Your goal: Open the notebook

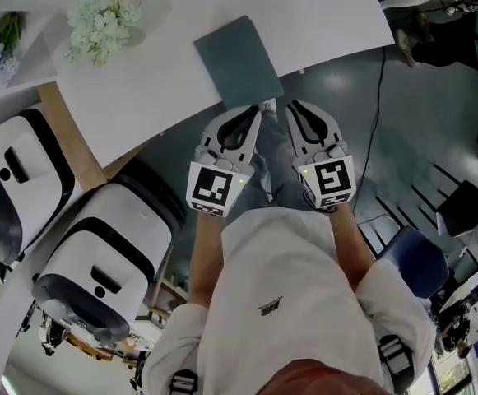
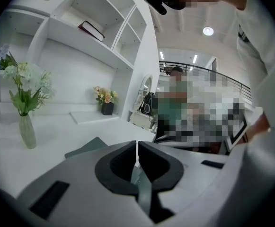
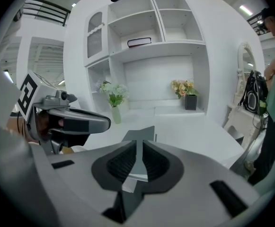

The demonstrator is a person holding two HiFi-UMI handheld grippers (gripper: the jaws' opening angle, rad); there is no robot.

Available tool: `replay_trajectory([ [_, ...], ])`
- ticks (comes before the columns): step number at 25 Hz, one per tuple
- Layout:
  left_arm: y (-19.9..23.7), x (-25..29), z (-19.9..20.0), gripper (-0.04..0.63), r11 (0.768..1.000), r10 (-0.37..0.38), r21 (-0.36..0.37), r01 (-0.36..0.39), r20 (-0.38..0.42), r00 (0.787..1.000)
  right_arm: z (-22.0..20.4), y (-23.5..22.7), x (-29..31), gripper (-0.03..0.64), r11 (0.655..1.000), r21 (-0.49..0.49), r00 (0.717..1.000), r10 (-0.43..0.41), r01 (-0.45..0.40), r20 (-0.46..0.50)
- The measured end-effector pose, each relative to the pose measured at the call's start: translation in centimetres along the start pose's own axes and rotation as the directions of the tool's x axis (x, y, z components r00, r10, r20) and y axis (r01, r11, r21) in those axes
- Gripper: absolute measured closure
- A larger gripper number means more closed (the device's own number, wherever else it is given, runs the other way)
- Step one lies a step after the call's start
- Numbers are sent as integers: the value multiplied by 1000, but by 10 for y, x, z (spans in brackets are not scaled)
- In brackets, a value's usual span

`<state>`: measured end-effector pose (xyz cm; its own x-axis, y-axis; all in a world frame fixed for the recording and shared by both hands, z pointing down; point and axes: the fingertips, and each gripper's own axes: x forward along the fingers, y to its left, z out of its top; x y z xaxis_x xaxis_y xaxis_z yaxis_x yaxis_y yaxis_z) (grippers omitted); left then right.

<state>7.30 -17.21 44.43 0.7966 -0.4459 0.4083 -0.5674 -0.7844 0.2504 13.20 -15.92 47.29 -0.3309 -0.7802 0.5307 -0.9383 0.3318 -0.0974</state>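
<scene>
The notebook (image 1: 240,60) lay shut on the white table (image 1: 337,15), close to the table's near edge. Its cover was a dark grey-green. The two grippers were side by side just in front of it, and both pointed at its near end. The left gripper (image 1: 262,108) had its jaws pressed together with nothing between them (only a thin line of light showed between the pads). The right gripper (image 1: 293,105) had its jaws closed too, and it held nothing. I could not tell if either tip touched the notebook. A bunch of white flowers (image 1: 103,19) stood on the table, to the left of the notebook and further back. Beyond the table stood a white shelf unit (image 3: 175,46) with a book (image 3: 139,42) lying flat on one shelf. Below that shelf sat a small dark pot of flowers (image 3: 189,100). The person holding the grippers wore a white shirt (image 1: 288,286).
</scene>
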Motion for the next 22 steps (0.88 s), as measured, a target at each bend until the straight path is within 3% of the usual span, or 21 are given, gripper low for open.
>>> replay_trajectory([
  [22,7,39,-63,595,997,-31,-79,25,-87,996,-66,-12,54,508,996,77,993,45,-37,-113],
])
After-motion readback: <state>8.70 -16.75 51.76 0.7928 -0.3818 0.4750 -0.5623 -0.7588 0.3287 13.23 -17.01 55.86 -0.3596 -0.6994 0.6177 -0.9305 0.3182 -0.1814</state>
